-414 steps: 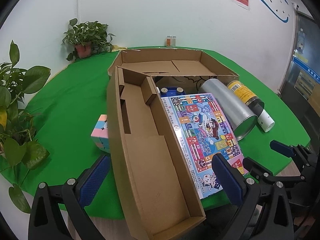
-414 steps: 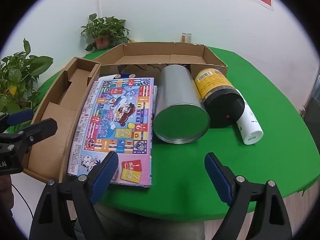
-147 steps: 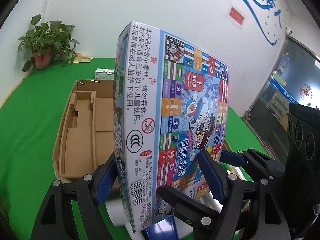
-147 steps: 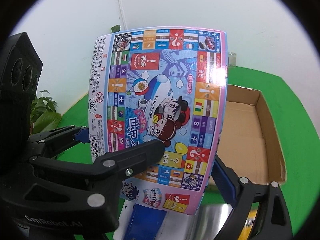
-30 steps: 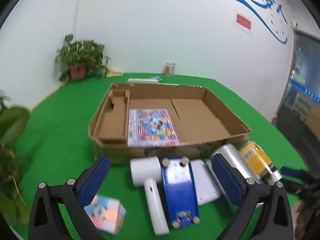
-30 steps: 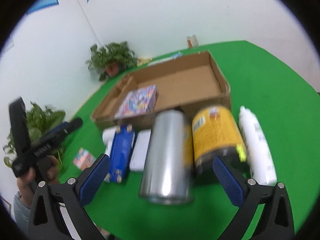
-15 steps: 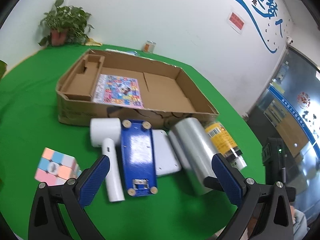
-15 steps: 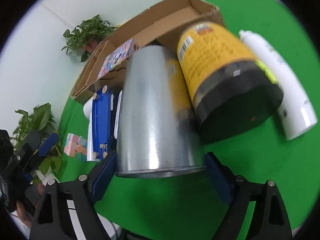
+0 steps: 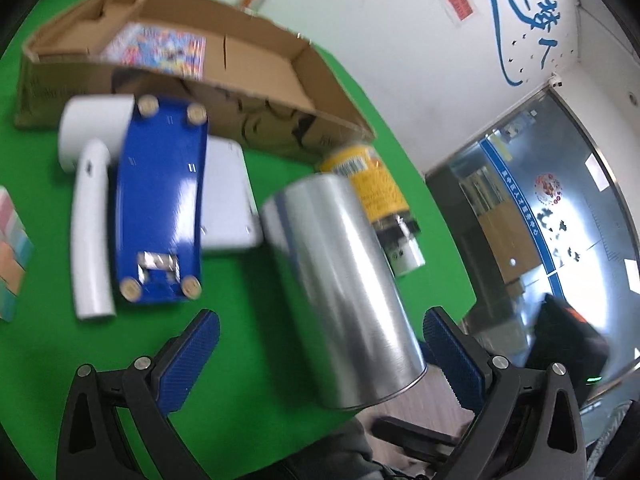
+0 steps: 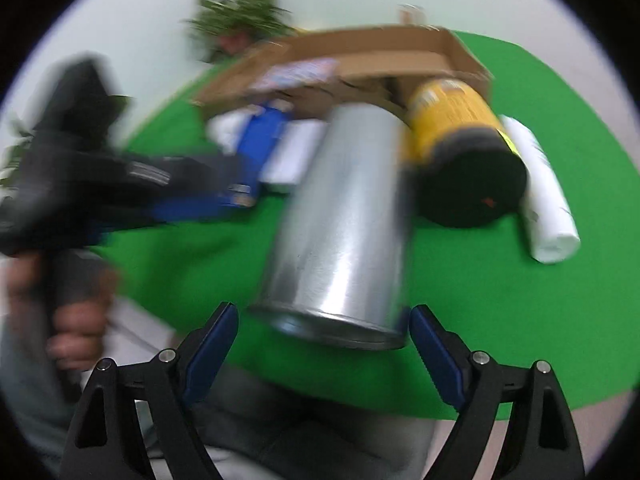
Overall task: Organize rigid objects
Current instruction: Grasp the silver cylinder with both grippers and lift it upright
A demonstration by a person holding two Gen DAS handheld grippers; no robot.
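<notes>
A silver metal can lies on its side on the green table, also in the right wrist view, blurred. My left gripper is open, its fingers either side of the can's near end. My right gripper is open just in front of the can's rim, not touching it. A yellow jar with a black lid and a white bottle lie to the can's right. The cardboard box behind holds the board game box.
A blue object lies upside down on a white flat case, next to a white hair dryer. A pastel cube is at the left edge. The table's front edge is close below the can.
The board game box went from both grippers into the cardboard box. Both grippers have since swung down and closed in on the silver can; the left one now straddles it.
</notes>
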